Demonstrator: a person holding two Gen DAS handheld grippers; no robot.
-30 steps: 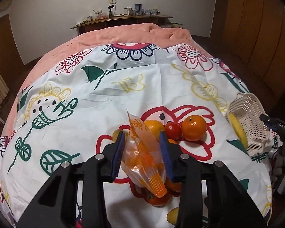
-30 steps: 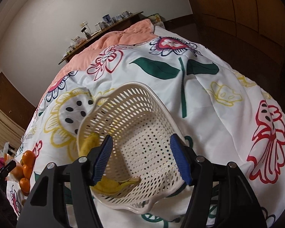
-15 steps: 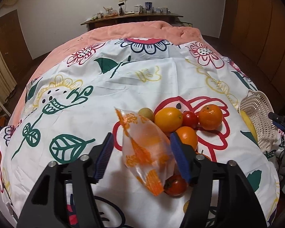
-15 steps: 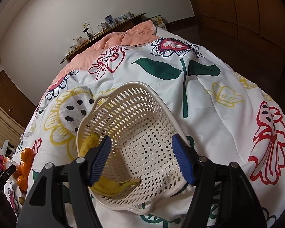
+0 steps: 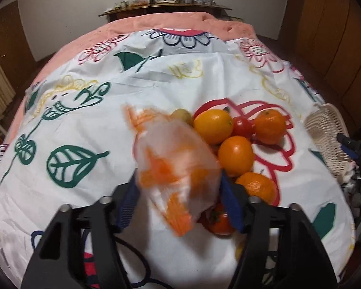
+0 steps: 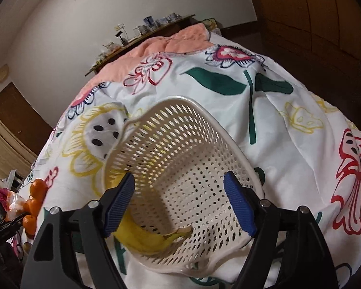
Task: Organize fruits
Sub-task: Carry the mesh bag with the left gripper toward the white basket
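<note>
A pile of oranges [image 5: 235,155] and tomatoes [image 5: 241,126] lies on the flowered bedspread [image 5: 89,110]. A clear plastic bag with orange print [image 5: 175,159] stands blurred between the fingers of my left gripper [image 5: 180,200], whose jaws are wide apart. In the right wrist view my right gripper [image 6: 180,203] is open over a white perforated basket [image 6: 187,159] that holds a banana [image 6: 144,238]. The basket also shows at the right edge of the left wrist view [image 5: 325,134], and the oranges show far left in the right wrist view [image 6: 33,204].
A pink blanket [image 5: 175,21] covers the far end of the bed. A wooden shelf with cups and small items [image 5: 166,4] runs along the back wall. Wooden wardrobe doors [image 5: 334,29] stand to the right. The bed edge drops off close to the basket.
My left gripper opened from around the plastic bag and drew back a little; the bag has tipped and is blurred. My right gripper stayed open over the basket.
</note>
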